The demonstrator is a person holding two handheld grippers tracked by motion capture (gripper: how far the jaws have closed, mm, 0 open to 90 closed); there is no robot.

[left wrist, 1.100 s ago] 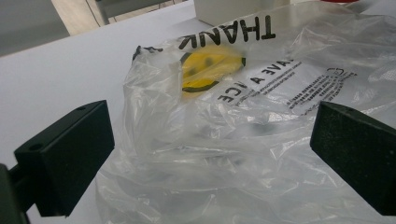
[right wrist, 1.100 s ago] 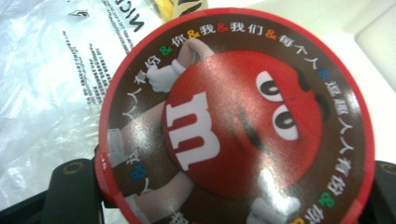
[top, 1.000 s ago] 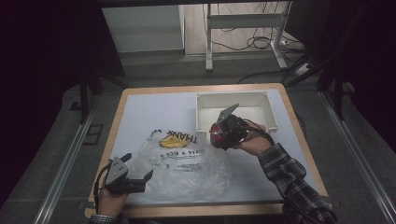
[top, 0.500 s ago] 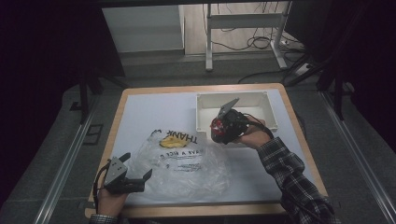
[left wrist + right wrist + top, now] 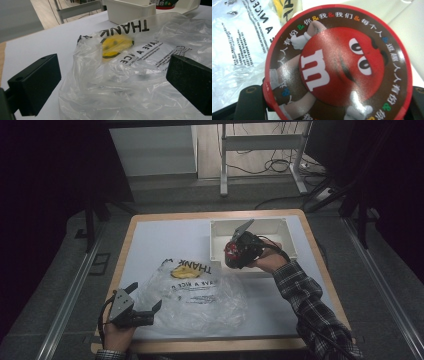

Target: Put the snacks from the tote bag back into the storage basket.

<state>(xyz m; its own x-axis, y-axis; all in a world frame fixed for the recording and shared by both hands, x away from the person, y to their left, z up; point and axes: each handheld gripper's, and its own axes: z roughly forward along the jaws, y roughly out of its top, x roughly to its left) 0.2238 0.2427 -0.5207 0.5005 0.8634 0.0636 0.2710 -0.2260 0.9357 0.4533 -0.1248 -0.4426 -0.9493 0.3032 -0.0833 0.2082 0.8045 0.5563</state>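
Setting: dim room, dark floor with cables behind; a wood-edged table (image 5: 150, 222) with a pale top stands lit in the middle
Held thing: a round M&M's candy tub (image 5: 337, 62) with a red rim and a brown lid, a red M&M character with white gloves and a white "m" printed on it
Where it is: in the high view the tub (image 5: 231, 254) hangs at the near left corner of the white plastic bin (image 5: 290, 237), just past the far edge of the plastic bag (image 5: 200, 292)
Right gripper: right gripper (image 5: 239, 251) is clamped on the tub, one black jaw at each side of its rim, with the person's hand and plaid sleeve behind it
Left gripper: left gripper (image 5: 146, 304) rests at the near left of the table, jaws spread wide, their tips at the bag's left edge; the crumpled plastic lies ahead between them in its own view, no pad pressing on it
Writing on tub: a ring of Chinese characters joined by coloured "&" signs runs around the lid
Writing on bag: "THANK" in black capitals, a yellow smiley face (image 5: 116, 45), then "HAVE A NICE", partly lost in folds; the small print below is too fine to read
Cut off: the tub's lower edge and body leave the right gripper view, so its sides and any label there cannot be made out
Bag contents: cannot tell through the creased film
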